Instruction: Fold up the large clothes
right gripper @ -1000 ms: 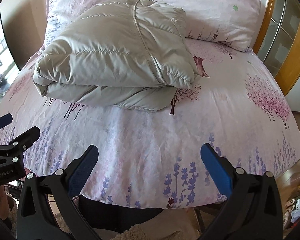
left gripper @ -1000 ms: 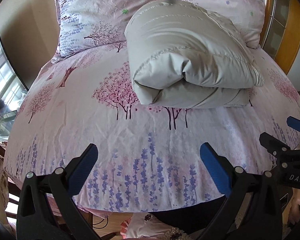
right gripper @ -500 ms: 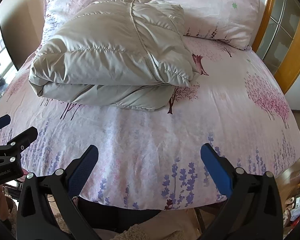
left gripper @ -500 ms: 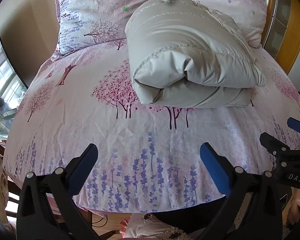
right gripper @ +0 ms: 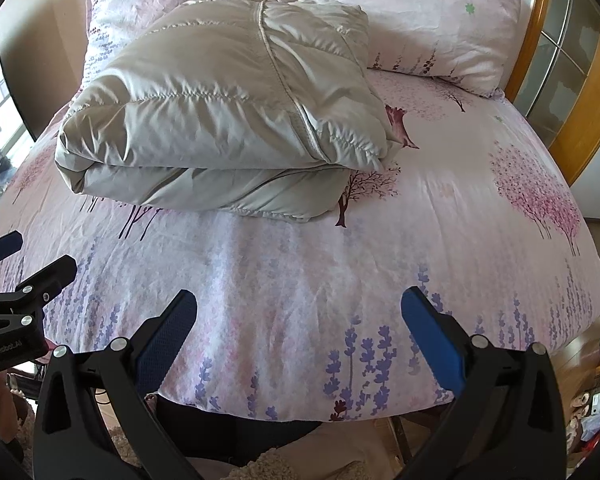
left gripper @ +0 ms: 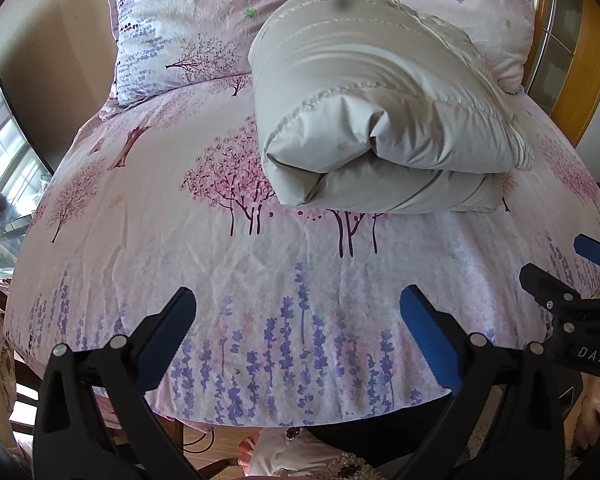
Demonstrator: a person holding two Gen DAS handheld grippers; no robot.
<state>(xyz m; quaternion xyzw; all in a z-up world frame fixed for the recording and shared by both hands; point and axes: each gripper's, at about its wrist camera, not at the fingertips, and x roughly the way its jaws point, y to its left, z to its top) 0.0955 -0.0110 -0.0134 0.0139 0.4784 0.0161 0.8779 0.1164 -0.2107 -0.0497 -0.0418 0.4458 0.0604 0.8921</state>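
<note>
Black tool point(left gripper: 298, 332) frames, blue ribbed pads point(left gripper: 428, 336)

bare bedsheet point(left gripper: 260, 264) ahead, folded jacket point(left gripper: 380, 120) beyond

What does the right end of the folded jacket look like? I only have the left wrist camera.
Observer: In the right wrist view the grey padded jacket ends in a tidy folded corner, with its lower layer poking out a little beneath the upper one.
Operator: Is the right gripper holding anything?
Observer: No. The right gripper is open over the bedsheet, short of the jacket and not touching it.
Operator: What is beyond the jacket on that side?
Observer: The right-hand pillow shows along its full length, beside the jacket's far corner. I cannot tell whether they touch.
</note>
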